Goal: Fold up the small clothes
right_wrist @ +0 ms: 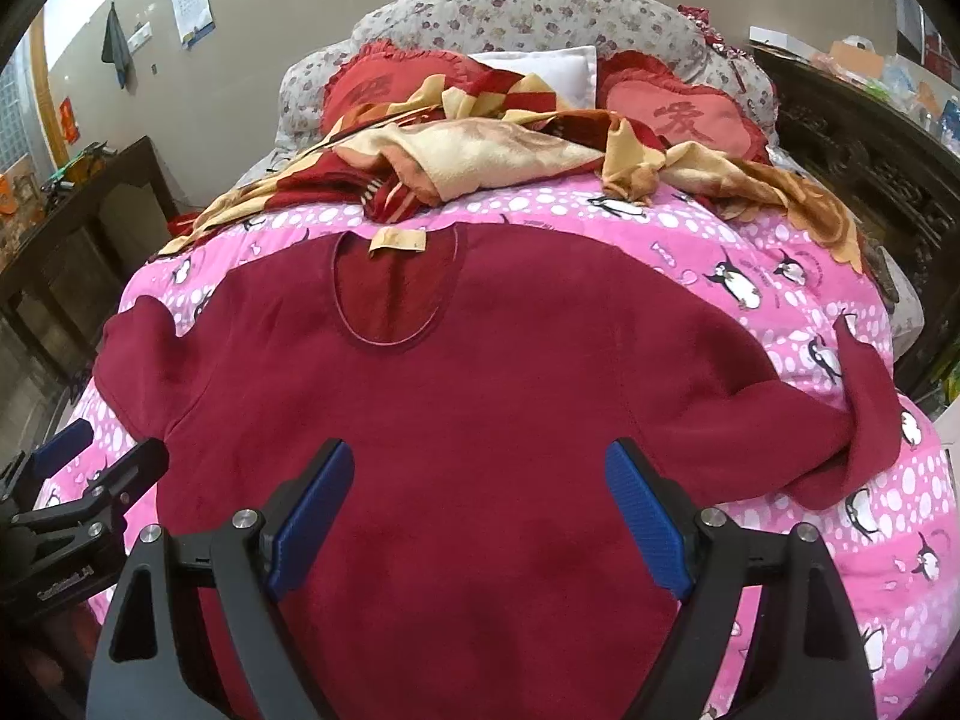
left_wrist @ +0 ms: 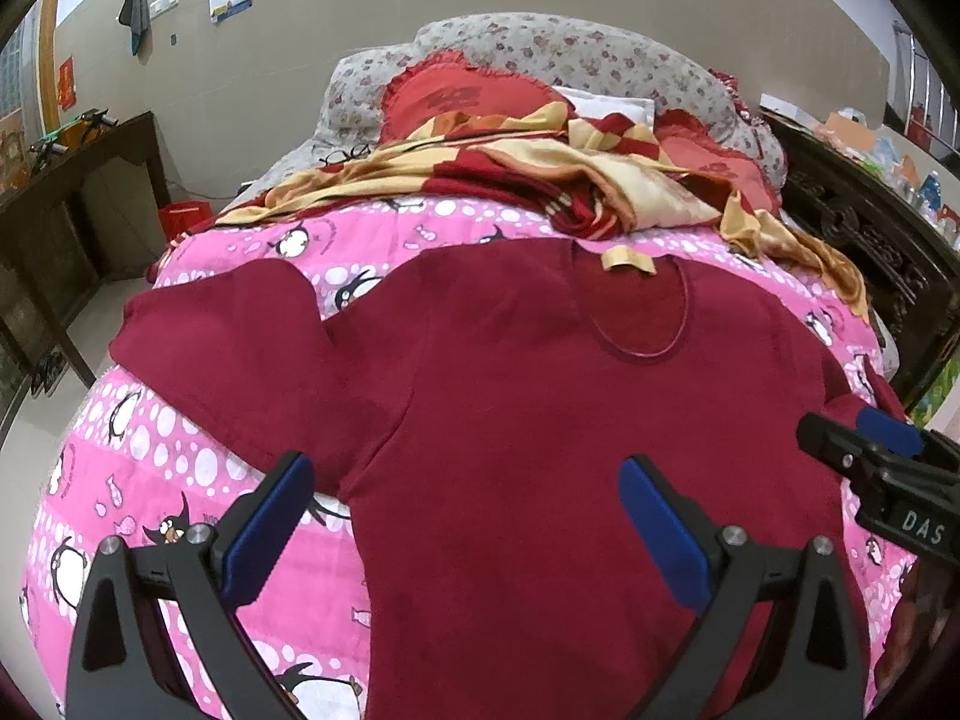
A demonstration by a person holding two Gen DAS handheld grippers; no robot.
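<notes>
A dark red long-sleeved top (left_wrist: 540, 420) lies flat, front up, on a pink penguin quilt (left_wrist: 150, 468), neckline away from me. It also shows in the right wrist view (right_wrist: 468, 396). Its left sleeve (left_wrist: 228, 336) spreads out to the left; its right sleeve (right_wrist: 840, 420) is bent back on itself. My left gripper (left_wrist: 465, 483) is open above the top's left side, empty. My right gripper (right_wrist: 480, 474) is open above the top's lower middle, empty. Each gripper shows at the edge of the other's view.
A red and yellow blanket (right_wrist: 480, 162) lies bunched beyond the neckline, with red heart cushions (right_wrist: 678, 114) and a floral headboard pillow (right_wrist: 540, 12) behind. A dark wooden table (left_wrist: 78, 180) stands left of the bed, dark carved furniture (left_wrist: 870, 240) to the right.
</notes>
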